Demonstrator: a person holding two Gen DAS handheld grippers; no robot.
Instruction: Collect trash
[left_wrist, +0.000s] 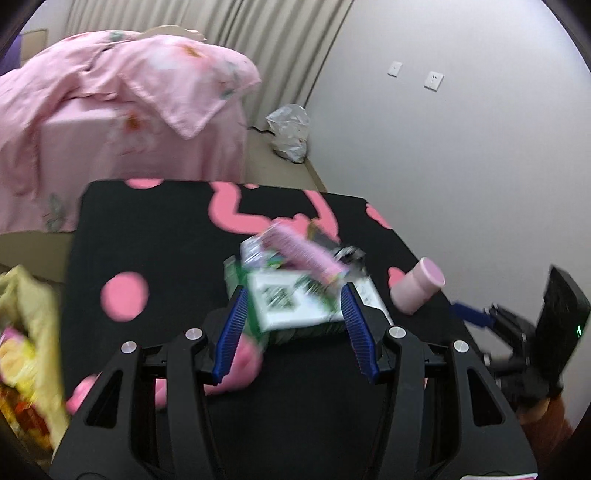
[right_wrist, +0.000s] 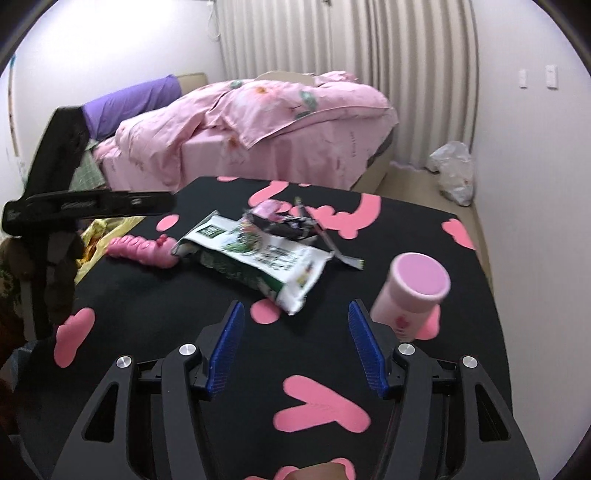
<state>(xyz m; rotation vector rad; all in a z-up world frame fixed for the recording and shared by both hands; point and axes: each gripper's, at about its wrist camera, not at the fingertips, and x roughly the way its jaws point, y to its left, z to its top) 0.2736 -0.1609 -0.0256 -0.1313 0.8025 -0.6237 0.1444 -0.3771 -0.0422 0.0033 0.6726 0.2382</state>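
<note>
The green-and-white snack bag lies mid-tabletop, just ahead of the right gripper, whose jaws stand apart and empty. In the left wrist view it appears between the left gripper's spread fingers; contact is blurred.

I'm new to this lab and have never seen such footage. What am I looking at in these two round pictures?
A person holds a two-finger gripper in each hand, and a fisheye camera on each looks along its blue-padded fingers. One picture comes from the left gripper, the other from the right gripper. Both are open and hold nothing. On the black table cloth with pink shapes lie a green-and-white snack bag, crumpled wrappers, a pink cup and a pink toy.
</note>
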